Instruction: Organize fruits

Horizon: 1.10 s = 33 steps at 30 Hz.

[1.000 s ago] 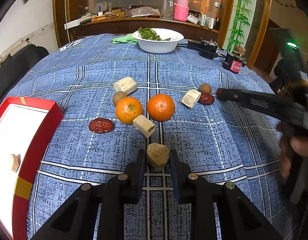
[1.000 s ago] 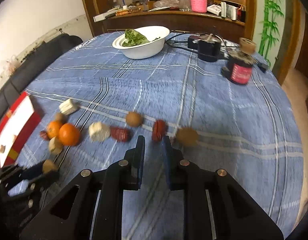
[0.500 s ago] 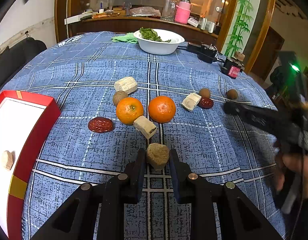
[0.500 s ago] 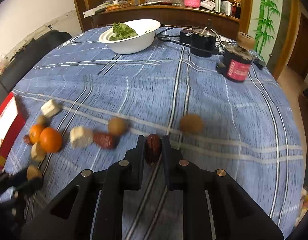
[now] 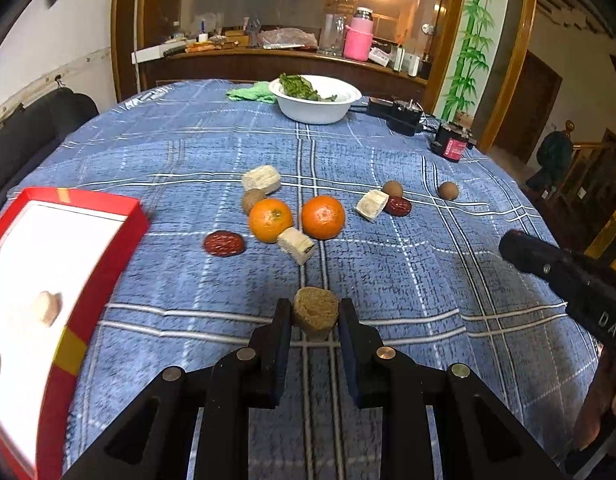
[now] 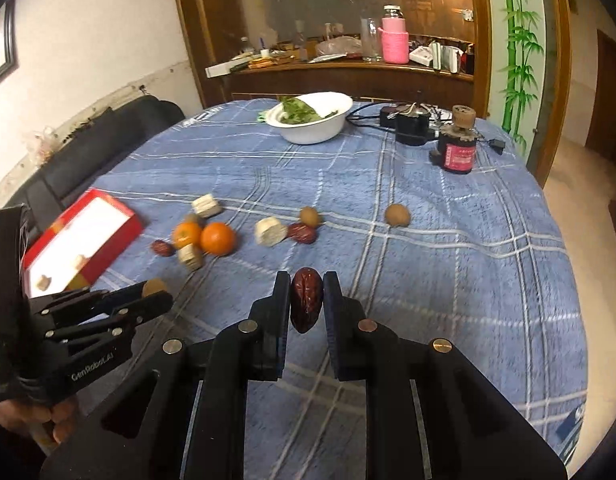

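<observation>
Jaws on my left gripper (image 5: 315, 316) pinch a brown fruit chunk (image 5: 315, 317) above the counter (image 5: 427, 280), beside the red box (image 5: 104, 248). My right gripper (image 6: 306, 304) clamps a red date (image 6: 306, 304) upright, clear of the oranges (image 6: 216, 238) on the cloth.

We see only part of the red box (image 5: 104, 248): its left side runs off the left wrist picture, blurred, and the two pale pieces (image 5: 48, 308) inside are too smeared to identify. The right gripper's (image 5: 515, 246) fingers overlap there, hiding their gap. In the right wrist view, the person's hand (image 6: 32, 420) is cut off.
</observation>
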### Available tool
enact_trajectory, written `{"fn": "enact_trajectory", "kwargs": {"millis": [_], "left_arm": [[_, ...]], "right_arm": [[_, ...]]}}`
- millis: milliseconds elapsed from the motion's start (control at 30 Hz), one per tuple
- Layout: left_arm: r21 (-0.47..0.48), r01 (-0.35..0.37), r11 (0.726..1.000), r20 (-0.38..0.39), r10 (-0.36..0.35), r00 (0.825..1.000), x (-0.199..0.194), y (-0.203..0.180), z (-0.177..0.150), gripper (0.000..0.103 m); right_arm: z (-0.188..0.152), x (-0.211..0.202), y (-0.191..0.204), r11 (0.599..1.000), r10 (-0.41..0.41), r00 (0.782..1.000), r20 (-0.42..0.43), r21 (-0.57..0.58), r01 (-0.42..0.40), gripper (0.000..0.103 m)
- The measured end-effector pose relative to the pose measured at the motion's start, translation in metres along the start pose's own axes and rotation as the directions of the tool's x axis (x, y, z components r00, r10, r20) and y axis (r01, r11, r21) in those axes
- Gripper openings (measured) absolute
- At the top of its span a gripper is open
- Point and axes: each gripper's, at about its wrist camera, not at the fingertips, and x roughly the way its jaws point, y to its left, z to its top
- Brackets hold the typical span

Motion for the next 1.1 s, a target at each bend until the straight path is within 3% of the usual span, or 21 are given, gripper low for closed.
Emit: {"fn": "enact_trajectory", "kwargs": {"millis": [300, 433, 667, 1100], "left_arm": [[-0.01, -0.061, 0.998, -0.002, 0.061, 0.998, -0.022, 0.011, -0.014, 0.023], [-0.044, -0.01, 0.999, -0.001, 0.01, 1.0, -0.03, 0.021, -0.021, 0.023], [-0.068, 0.103, 0.992, 0.104, -0.096, 0.99, -0.063, 0.04, -0.029, 0.023], [-0.074, 0.06, 0.995, 0.106, -0.052, 0.993, -0.071, 0.048, -0.035, 0.023]], "right_arm": [[-0.02, -0.005, 0.026, 0.997, 0.077, 0.997, -0.016, 0.003, -0.077, 0.015], [-0.024, -0.012, 0.039, 0.995, 0.103, 0.995, -0.006, -0.006, -0.103, 0.015], [-0.03, -0.027, 0.052, 0.992, 0.127, 0.992, 0.021, -0.007, -0.127, 0.015], [-0.033, -0.034, 0.072, 0.985, 0.174, 0.984, 0.027, -0.027, -0.173, 0.015]]}}
